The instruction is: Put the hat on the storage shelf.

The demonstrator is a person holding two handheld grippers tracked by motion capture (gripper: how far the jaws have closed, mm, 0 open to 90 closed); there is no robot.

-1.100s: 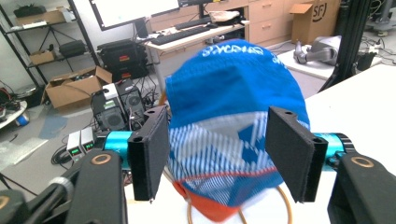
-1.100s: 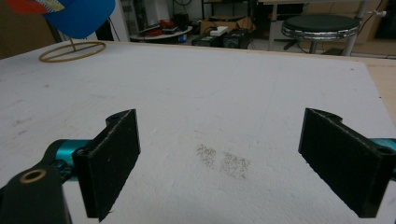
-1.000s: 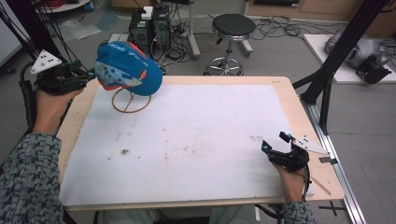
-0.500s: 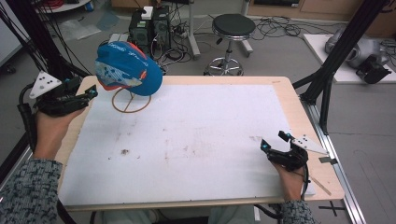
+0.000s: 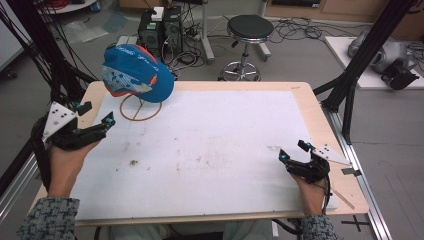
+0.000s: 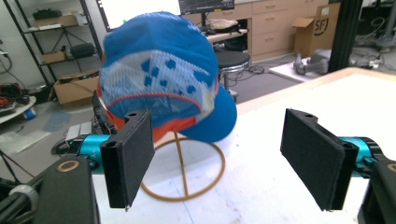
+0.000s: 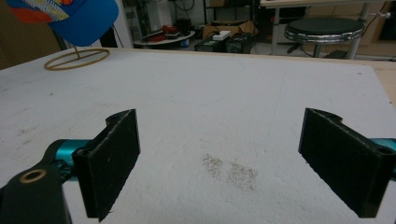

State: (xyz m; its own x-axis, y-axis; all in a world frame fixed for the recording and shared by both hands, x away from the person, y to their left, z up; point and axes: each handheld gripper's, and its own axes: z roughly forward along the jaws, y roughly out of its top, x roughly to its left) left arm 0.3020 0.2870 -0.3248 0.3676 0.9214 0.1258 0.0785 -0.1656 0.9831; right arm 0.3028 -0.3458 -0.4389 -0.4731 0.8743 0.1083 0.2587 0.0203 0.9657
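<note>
High view: cap [image 5: 136,75] on wire stand [image 5: 139,109] just ahead-right of left gripper [image 5: 95,117], jaws just opening, empty; right gripper [image 5: 292,150] gaping, far from stand

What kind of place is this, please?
Probably a lab or workshop set up for recording. A black frame stands around the table, computers and loose cables sit on the floor, and shelves hold boxes.
</note>
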